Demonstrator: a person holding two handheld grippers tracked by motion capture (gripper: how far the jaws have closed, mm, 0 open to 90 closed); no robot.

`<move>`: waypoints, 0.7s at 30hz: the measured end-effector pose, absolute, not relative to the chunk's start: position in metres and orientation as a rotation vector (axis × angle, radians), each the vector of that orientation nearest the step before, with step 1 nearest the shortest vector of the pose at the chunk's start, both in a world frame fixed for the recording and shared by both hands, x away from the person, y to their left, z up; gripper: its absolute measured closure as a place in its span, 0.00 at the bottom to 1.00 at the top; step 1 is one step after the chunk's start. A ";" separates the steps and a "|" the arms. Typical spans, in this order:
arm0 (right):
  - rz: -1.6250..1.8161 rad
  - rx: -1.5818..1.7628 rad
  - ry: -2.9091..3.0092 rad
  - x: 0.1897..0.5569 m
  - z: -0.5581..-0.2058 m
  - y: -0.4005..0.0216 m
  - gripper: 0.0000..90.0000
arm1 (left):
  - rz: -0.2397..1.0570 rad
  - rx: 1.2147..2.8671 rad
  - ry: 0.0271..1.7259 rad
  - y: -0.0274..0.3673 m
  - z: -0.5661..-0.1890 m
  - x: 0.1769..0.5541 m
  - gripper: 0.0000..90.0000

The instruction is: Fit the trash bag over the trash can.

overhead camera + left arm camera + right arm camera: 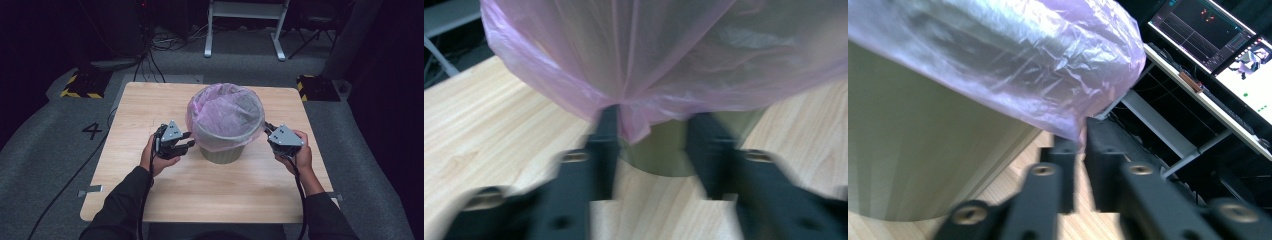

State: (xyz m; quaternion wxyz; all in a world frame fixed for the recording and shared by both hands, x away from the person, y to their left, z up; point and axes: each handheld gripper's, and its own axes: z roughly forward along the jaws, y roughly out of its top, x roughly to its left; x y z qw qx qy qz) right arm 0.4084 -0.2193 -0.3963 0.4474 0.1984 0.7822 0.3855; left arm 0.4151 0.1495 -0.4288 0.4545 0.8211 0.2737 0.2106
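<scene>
Right gripper (pixel 1080 150) fingers pinching bag (pixel 225 117) hem; left gripper (pixel 651 145) fingers apart, hem between, ungripped. Risk: uneven pull tears bag, tips bin (pixel 222 154).

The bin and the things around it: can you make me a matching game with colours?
Things:
1. bag
2. bin
3. table
4. left tongs

Colours:
A. black
B. pale wood
C. pink, see-through
D. dull olive green

Pairs: 1-C, 2-D, 3-B, 4-A
</scene>
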 end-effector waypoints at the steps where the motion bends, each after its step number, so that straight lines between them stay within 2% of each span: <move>1: 0.958 0.488 1.944 0.408 -0.396 -0.220 1.00 | 0.512 2.021 0.671 0.149 -0.429 0.415 0.87; 3: 0.974 0.486 1.987 0.405 -0.396 -0.222 1.00 | 0.490 2.048 0.647 0.149 -0.430 0.416 1.00; 14: 0.951 0.498 2.118 0.401 -0.409 -0.231 1.00 | 0.497 2.155 0.635 0.145 -0.447 0.414 1.00; 21: 0.907 0.588 2.256 0.419 -0.434 -0.237 1.00 | 0.483 2.227 0.661 0.145 -0.461 0.424 1.00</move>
